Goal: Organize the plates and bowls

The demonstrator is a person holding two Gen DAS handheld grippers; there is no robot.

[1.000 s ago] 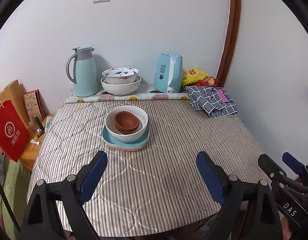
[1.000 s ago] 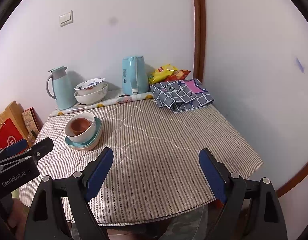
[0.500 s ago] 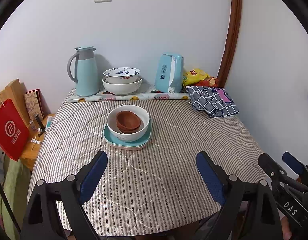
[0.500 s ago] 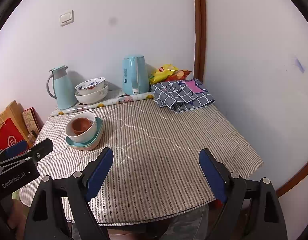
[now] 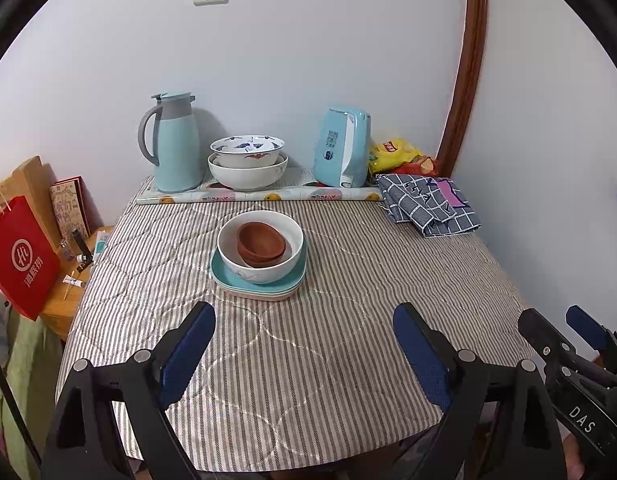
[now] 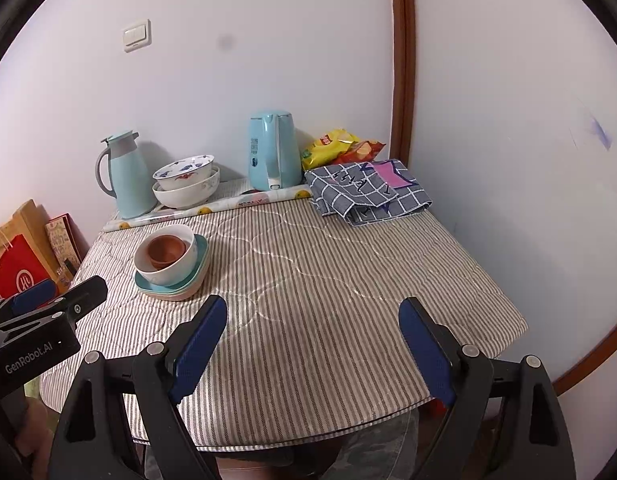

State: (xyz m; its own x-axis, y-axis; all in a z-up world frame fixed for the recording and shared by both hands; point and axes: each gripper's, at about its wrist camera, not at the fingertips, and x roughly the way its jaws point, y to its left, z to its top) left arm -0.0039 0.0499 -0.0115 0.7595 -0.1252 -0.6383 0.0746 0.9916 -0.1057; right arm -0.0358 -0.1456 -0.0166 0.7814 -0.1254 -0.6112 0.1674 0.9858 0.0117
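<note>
On the striped table (image 5: 348, 360) sits a stack: teal plates (image 5: 260, 286) (image 6: 196, 276), on them a white bowl (image 5: 264, 268) (image 6: 172, 272), inside it brown bowls (image 5: 260, 242) (image 6: 166, 250). Two patterned white bowls (image 5: 248, 160) (image 6: 186, 184) are nested at the back by the wall. My left gripper (image 5: 304, 344) hangs open over the near table edge, short of the stack, nothing between its fingers. My right gripper (image 6: 312, 344) is open and empty too, to the right of the stack. Each gripper shows at the other view's edge.
At the back stand a light blue thermos jug (image 5: 174, 144), a blue kettle (image 5: 342, 146), snack bags (image 5: 396, 154) and a folded checked cloth (image 5: 428, 204). A red paper bag (image 5: 22, 252) and a side stand lie left of the table. A wall rises on the right.
</note>
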